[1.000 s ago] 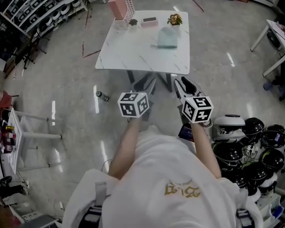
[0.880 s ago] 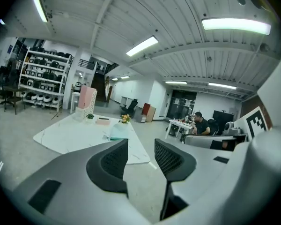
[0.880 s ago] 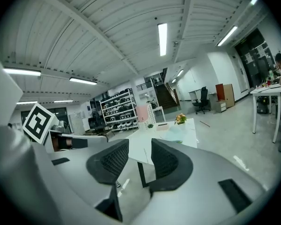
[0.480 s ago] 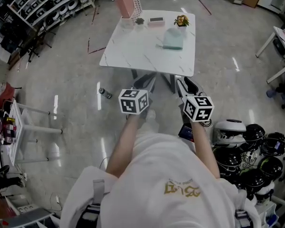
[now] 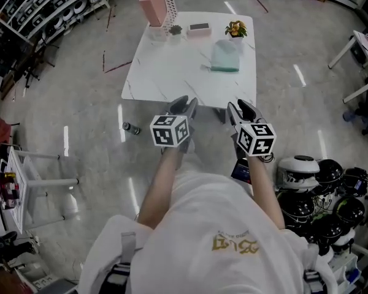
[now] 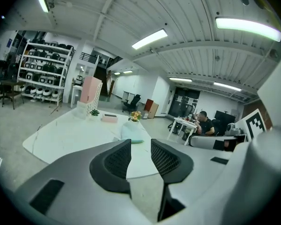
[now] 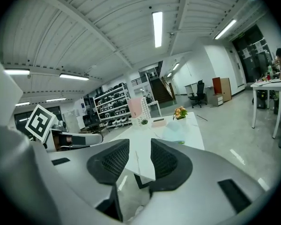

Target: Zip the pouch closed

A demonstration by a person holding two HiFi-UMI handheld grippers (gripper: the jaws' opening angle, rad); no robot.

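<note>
Shiny grey workshop floor (image 5: 80, 103) all around, with a white marble table (image 5: 172, 72) straight ahead. Closest in, both grippers hung over the floor just short of the table's near edge. The left gripper (image 5: 185, 103) had its jaws apart with nothing between them, and they'd just been closing a bit. The right gripper (image 5: 240, 106) was spread wide, just been opening, also empty. The pale mint pouch (image 5: 225, 57) lay flat on the table's right half, well beyond both grippers and more in line with the right one. Honestly too small to tell if its zip was open. Past it sat a little flower pot (image 5: 235, 27), and a pink box (image 5: 154, 3) at the far-left corner.
</note>
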